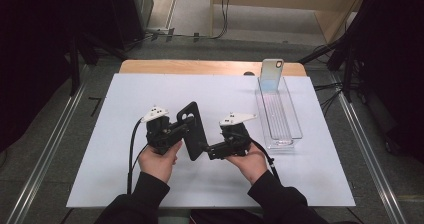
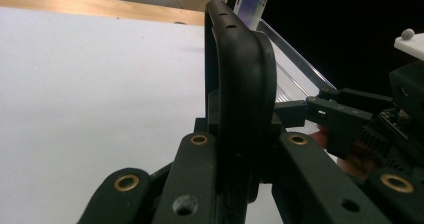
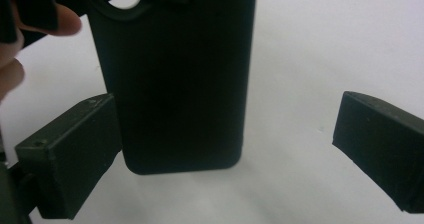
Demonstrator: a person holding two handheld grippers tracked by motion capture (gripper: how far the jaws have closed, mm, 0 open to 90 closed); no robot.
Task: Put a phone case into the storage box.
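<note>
In the left gripper view the phone case (image 2: pixel 242 84) stands edge-on, its flat faces turned away, and its lower end is hidden between the left gripper's (image 2: pixel 240 184) jaws. In the right gripper view its top is cut off at 12 o'clock. The tray's (image 1: pixel 292 131) contents are too faint to tell.
</note>
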